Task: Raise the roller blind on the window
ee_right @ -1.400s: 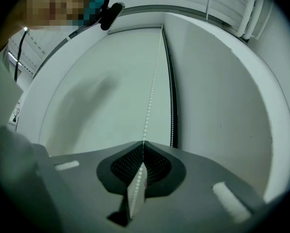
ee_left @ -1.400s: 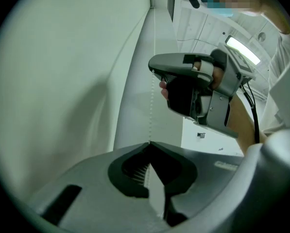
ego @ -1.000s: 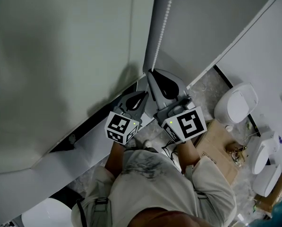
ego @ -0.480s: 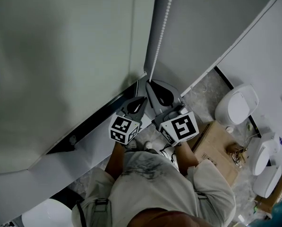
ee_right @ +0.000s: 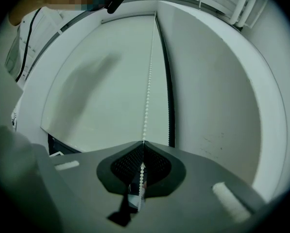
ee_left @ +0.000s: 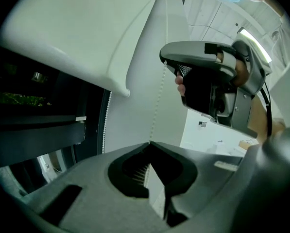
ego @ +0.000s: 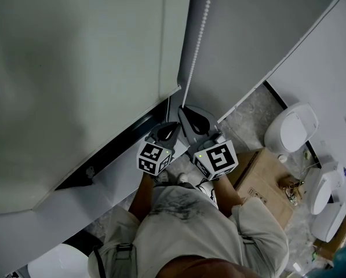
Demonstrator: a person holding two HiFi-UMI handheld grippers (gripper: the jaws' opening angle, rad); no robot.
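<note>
— So, clamped shut at the right gripper (ee_right: 143, 142), pinching the bead chain (ee_right: 147, 96) at the very tips?
— Yes. Closed as well at the left gripper (ee_left: 149, 142), seemingly on the same strand, just below the right.
— And outward from the jaws?
— Straight up along the chain, close beside the right edge of the roller blind (ee_right: 96, 81). Long axis vertical; likely calls for a straight downward pull.
— Nearer the next high grab?
— Probably the right, sitting above the left. Low yet at the bottom bar (ee_left: 86, 74), with only a dark strip of window (ee_left: 33, 110) beneath.
</note>
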